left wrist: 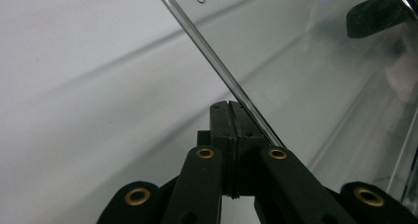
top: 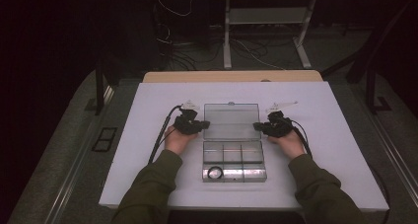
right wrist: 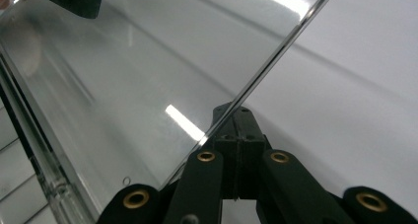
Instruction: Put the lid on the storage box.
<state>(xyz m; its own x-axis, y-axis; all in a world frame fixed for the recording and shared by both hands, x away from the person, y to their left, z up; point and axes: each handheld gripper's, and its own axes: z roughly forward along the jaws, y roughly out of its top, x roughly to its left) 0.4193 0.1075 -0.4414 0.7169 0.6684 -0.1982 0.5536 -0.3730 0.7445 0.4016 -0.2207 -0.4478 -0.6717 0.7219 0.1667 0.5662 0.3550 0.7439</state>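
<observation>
A clear plastic compartment box (top: 233,166) lies on the white table (top: 138,150), its transparent lid (top: 231,121) swung open to the far side. A small ring (top: 215,172) sits in the box's front left compartment. My left gripper (top: 203,125) is shut, its tips against the lid's left edge. My right gripper (top: 256,127) is shut at the lid's right edge. In the left gripper view the closed jaws (left wrist: 230,105) meet the lid (left wrist: 305,61) at its rim. In the right gripper view the closed jaws (right wrist: 235,108) touch the lid's (right wrist: 148,61) edge too. Nothing is between either pair.
A wooden strip (top: 231,76) borders the table's far edge. Beyond it on the floor lie cables (top: 182,56) and a metal stand (top: 266,21). The person's sleeves (top: 153,189) come in over the table's near edge.
</observation>
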